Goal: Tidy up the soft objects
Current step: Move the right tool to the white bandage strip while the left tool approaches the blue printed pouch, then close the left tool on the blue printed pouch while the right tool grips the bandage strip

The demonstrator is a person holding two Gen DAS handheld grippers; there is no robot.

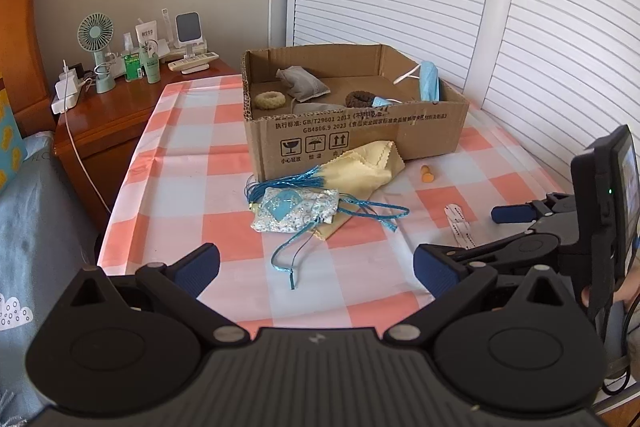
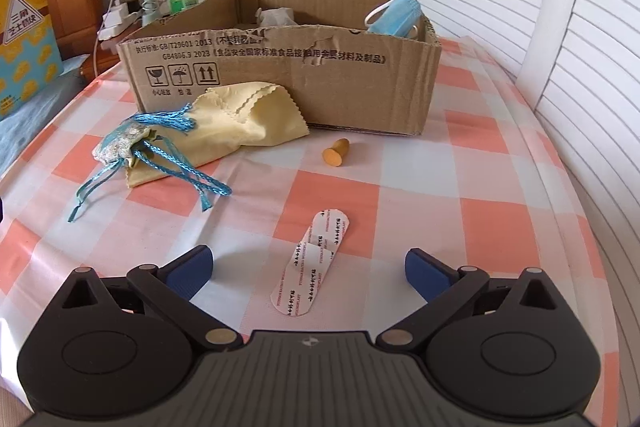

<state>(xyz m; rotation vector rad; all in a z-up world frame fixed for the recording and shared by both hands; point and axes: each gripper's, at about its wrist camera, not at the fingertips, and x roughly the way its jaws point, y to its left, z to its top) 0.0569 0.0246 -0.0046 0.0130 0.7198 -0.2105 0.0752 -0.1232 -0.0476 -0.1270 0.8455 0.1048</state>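
A cardboard box (image 1: 352, 141) stands at the far side of the checked tablecloth and holds a grey pouch (image 1: 302, 83), a cream scrunchie (image 1: 270, 99), a brown scrunchie (image 1: 360, 99) and a blue face mask (image 1: 429, 79). In front of it lie a yellow cloth (image 1: 368, 167), a silver-blue sachet (image 1: 294, 209) with blue cords, an orange earplug (image 1: 427, 174) and a plaster strip (image 2: 310, 263). My left gripper (image 1: 316, 269) is open and empty, near the sachet. My right gripper (image 2: 308, 271) is open, its fingers either side of the plaster strip.
A wooden nightstand (image 1: 120, 107) at the left carries a small fan (image 1: 96, 39), bottles, chargers and a remote. White louvred doors (image 1: 480, 7) stand behind and to the right. Bedding (image 1: 36, 227) lies at the table's left edge.
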